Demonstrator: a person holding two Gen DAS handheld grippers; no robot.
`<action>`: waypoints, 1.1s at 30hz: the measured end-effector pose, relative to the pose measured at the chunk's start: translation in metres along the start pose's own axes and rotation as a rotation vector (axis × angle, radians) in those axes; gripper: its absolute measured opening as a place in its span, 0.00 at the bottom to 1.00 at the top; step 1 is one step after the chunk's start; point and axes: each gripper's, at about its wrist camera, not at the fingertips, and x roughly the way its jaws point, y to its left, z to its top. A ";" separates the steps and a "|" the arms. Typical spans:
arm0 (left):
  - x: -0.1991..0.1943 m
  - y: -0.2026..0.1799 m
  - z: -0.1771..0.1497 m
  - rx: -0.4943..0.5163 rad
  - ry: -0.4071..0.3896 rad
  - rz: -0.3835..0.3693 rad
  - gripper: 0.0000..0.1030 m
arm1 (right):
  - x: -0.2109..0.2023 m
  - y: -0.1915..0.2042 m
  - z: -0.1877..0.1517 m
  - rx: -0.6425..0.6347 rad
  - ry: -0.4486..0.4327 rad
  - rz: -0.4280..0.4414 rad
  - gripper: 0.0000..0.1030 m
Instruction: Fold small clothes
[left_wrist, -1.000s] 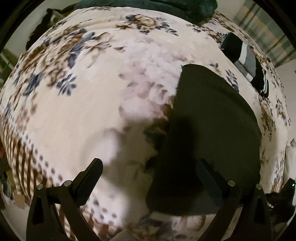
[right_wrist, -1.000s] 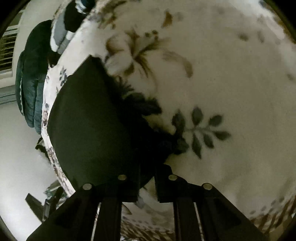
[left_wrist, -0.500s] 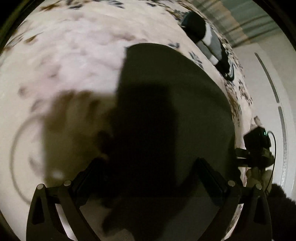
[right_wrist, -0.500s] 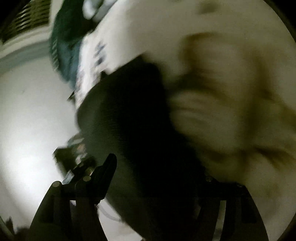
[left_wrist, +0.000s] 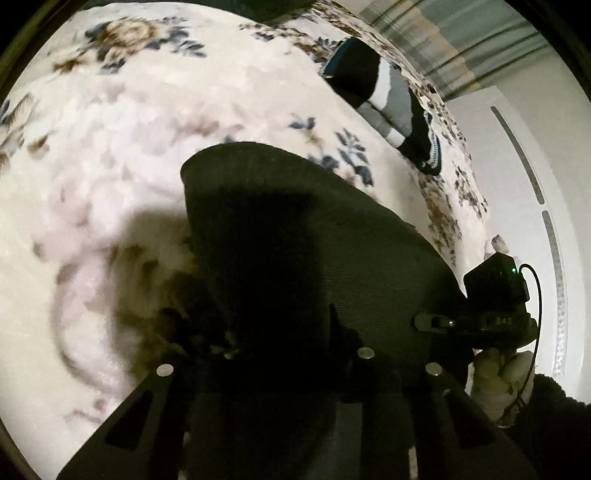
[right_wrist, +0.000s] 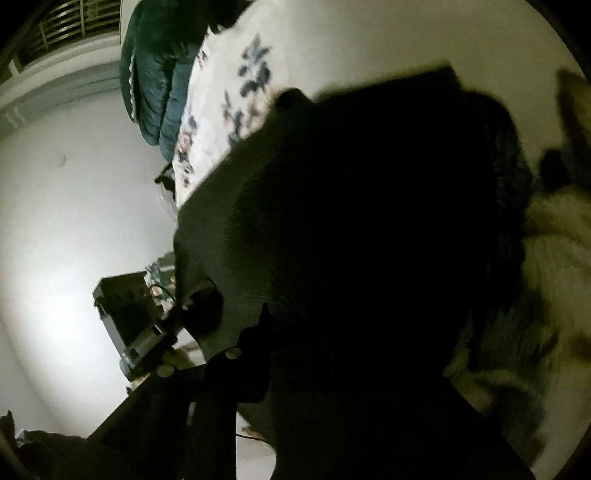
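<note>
Dark garment (left_wrist: 295, 229) – near edge between left jaws – overhangs blanket (left_wrist: 110, 147) edge.

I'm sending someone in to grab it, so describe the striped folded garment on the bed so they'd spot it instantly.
Start at the floral blanket covering the bed and go to its far edge, near the curtains. The striped folded garment lies there, apart from the plain dark garment; only it has white and grey bands.

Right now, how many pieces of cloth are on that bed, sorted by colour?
Dark green folded garment: 1
Black, white and grey striped garment: 1
Teal quilted bedding at the bed's edge: 1
Floral cream blanket beneath them: 1
Total: 4
</note>
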 end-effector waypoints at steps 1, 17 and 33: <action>-0.003 -0.005 0.005 0.009 0.001 0.002 0.20 | -0.006 0.006 -0.002 -0.002 -0.010 -0.008 0.19; 0.030 -0.131 0.257 0.206 -0.095 -0.088 0.20 | -0.180 0.092 0.150 -0.051 -0.317 -0.023 0.18; 0.147 -0.146 0.389 0.274 -0.079 0.083 0.62 | -0.199 0.045 0.313 -0.009 -0.383 -0.260 0.32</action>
